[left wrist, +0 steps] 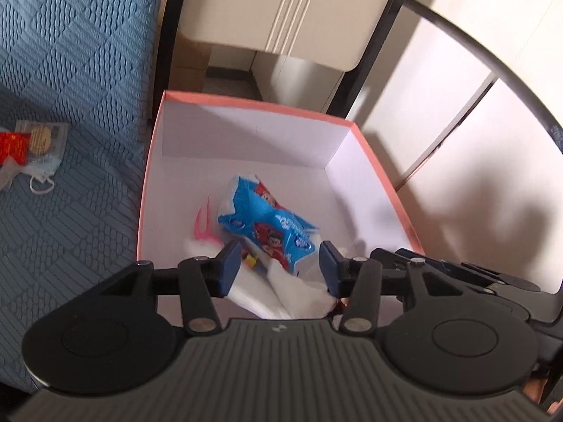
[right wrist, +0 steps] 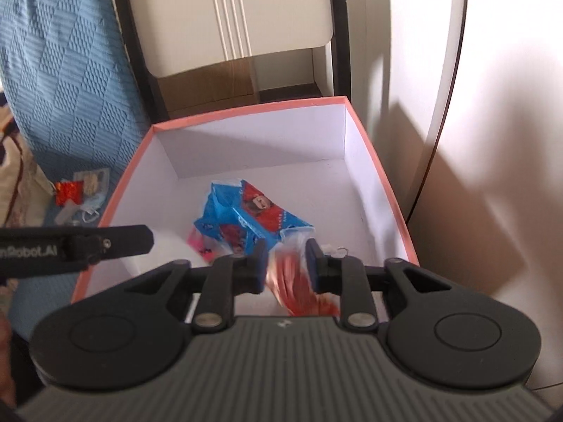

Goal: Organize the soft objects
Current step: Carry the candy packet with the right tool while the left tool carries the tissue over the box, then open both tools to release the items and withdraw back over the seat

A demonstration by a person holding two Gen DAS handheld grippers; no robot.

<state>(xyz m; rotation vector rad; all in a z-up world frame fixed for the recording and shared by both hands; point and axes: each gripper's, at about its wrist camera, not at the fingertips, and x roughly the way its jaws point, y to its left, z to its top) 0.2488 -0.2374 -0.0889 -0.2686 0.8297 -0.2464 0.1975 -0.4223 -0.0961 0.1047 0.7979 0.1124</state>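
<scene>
A pink-rimmed white box (left wrist: 246,100) (right wrist: 246,110) stands open below both grippers. On its floor lies a crumpled blue and red packet (left wrist: 267,221) (right wrist: 246,218), with a pink and white soft piece (left wrist: 204,232) beside it. My left gripper (left wrist: 279,263) is open over the near end of the box. A white soft bundle (left wrist: 288,292) lies under the gap, clear of the pads. My right gripper (right wrist: 285,263) is open too. A blurred red packet (right wrist: 295,288) sits between its pads without being pressed. One of the left gripper's fingers (right wrist: 116,241) shows at the left of the right wrist view.
A blue textured cover (left wrist: 70,70) (right wrist: 52,70) lies left of the box, with small packets and a face mask (left wrist: 35,144) (right wrist: 84,190) on it. A cream cabinet (left wrist: 281,10) stands behind the box. A pale wall (right wrist: 492,176) borders it on the right.
</scene>
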